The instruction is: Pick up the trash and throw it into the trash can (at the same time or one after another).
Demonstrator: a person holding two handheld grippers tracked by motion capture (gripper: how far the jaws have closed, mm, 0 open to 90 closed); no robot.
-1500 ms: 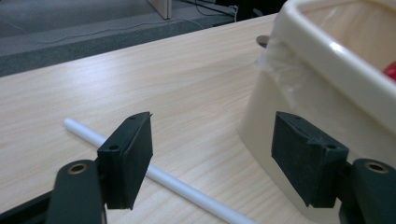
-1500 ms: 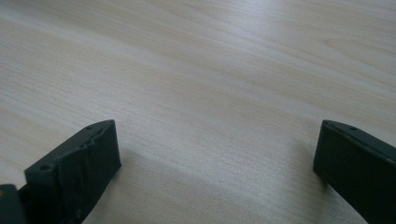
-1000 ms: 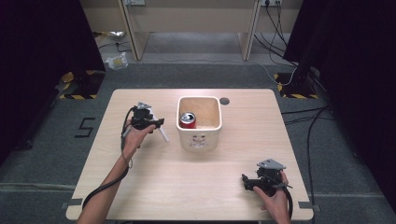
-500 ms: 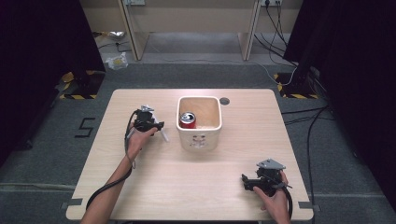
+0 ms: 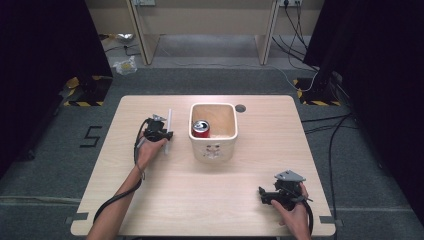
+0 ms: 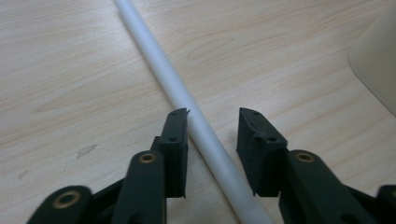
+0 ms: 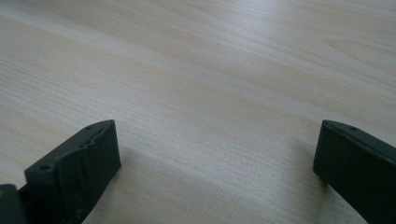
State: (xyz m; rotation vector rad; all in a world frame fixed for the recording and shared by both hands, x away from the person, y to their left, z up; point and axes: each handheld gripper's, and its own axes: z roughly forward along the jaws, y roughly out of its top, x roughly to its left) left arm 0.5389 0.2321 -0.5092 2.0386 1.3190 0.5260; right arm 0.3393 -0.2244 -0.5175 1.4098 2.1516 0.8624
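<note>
- While the wooden table [image 5: 210, 200] takes up the middle of the high view, a cream tub [image 5: 213, 129] stands just above its centre, near the far edge.
- Inside the tub, at its left side, a red can [image 5: 201, 128] stands upright with its silver top showing.
- At the lower right of the high view, the right gripper [image 5: 265, 196] rests on the table in a hand [image 5: 292, 212]; in the right gripper view its jaws stand wide apart over bare wood.
- Left of the tub, the left gripper [image 6: 212, 135] sits low over the table, its jaws narrowly parted.
- Between those jaws lies a thin white rod [image 6: 187, 107], flat on the wood; it touches the left jaw, with a gap to the right one.
</note>
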